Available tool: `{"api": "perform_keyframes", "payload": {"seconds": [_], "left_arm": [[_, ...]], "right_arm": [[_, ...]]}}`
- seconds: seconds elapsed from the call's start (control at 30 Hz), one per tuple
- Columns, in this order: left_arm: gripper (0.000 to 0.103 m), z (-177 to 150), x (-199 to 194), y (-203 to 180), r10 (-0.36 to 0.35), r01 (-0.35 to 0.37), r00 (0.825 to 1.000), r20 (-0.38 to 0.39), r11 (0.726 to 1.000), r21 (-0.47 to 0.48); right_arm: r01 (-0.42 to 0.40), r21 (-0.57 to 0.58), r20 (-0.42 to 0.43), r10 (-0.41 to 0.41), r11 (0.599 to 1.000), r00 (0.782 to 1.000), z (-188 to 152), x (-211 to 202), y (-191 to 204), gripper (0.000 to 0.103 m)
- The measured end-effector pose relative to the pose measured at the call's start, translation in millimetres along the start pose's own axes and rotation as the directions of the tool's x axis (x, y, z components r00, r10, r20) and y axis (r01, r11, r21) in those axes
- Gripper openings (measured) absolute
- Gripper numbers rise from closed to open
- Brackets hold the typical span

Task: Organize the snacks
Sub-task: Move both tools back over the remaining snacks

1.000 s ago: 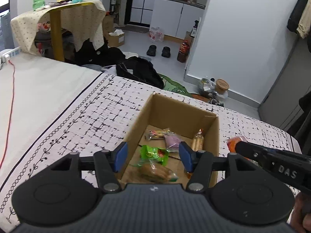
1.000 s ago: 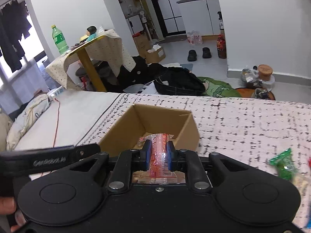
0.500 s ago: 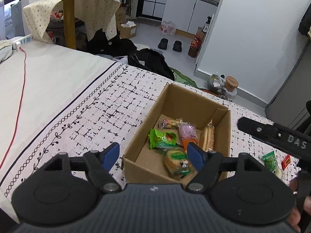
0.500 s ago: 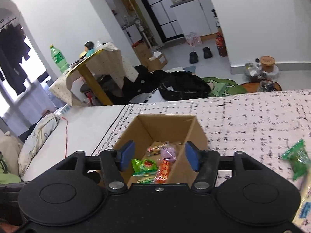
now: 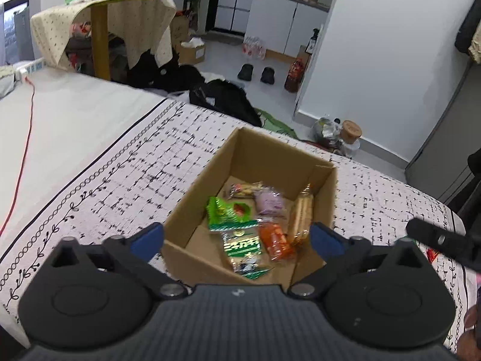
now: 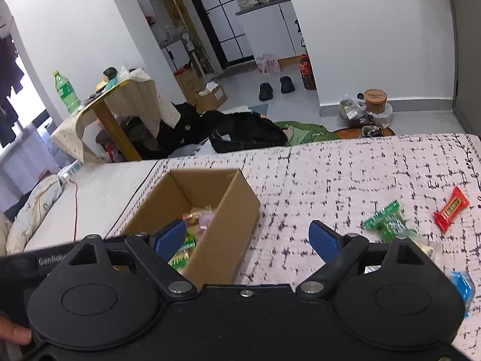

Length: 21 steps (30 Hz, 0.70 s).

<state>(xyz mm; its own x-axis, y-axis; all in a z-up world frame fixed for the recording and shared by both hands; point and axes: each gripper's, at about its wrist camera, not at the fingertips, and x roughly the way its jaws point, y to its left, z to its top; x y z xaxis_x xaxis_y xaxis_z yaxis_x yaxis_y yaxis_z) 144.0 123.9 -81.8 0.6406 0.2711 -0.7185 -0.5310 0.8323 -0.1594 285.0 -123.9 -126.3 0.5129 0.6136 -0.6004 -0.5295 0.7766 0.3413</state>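
Observation:
An open cardboard box (image 5: pixel 281 158) sits on the patterned bedspread; it also shows in the right wrist view (image 6: pixel 231 225). Inside lie several snack packets, among them a green one (image 5: pixel 228 210), an orange-red one (image 5: pixel 275 240) and a purple one (image 5: pixel 269 201). My left gripper (image 5: pixel 237 239) is open and empty just above the box's near end. My right gripper (image 6: pixel 248 237) is open and empty, to the right of the box over the bedspread. Loose snacks lie to its right: a green packet (image 6: pixel 386 219), a red bar (image 6: pixel 451 209) and a blue packet (image 6: pixel 463 284).
The bedspread (image 6: pixel 330 174) ends at the far edge, with floor clutter beyond: a black bag (image 6: pixel 246 132), shoes (image 6: pixel 275 87) and a draped side table (image 5: pixel 102 15) bearing a green bottle. A red cable (image 5: pixel 24 156) runs along the plain sheet at left.
My right gripper opened and let the orange-red packet drop into the box, then swung right toward the loose snacks. My left gripper opened wider and drew back from the box.

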Motion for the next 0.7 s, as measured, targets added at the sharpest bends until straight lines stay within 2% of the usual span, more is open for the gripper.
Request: {"api": "perform_keyframes", "payload": {"seconds": [0.17, 0.27, 0.4, 0.7], "left_arm": [[0.103, -4, -3, -13, -0.032, 0.032, 0.999, 0.015, 0.999, 0.006], [0.103, -8, -4, -20, -0.068, 0.068, 0.998, 0.009, 0.997, 0.023], [0.103, -16, -4, -29, -0.092, 0.092, 0.996, -0.001, 0.995, 0.031], [0.103, -30, -3, -55, -0.155, 0.161, 0.986, -0.057, 0.982, 0.1]], "right_arm": [[-0.008, -0.024, -0.002, 0.008, 1.0, 1.0, -8, -9, -5, 0.089], [-0.018, -0.033, 0.024, 0.019, 0.999, 1.0, -9, -17, -10, 0.098], [-0.009, -0.04, 0.039, 0.011, 0.999, 0.999, -13, -27, -18, 0.103], [0.026, -0.005, 0.049, -0.026, 1.0, 0.998, -30, -50, -48, 0.103]]}}
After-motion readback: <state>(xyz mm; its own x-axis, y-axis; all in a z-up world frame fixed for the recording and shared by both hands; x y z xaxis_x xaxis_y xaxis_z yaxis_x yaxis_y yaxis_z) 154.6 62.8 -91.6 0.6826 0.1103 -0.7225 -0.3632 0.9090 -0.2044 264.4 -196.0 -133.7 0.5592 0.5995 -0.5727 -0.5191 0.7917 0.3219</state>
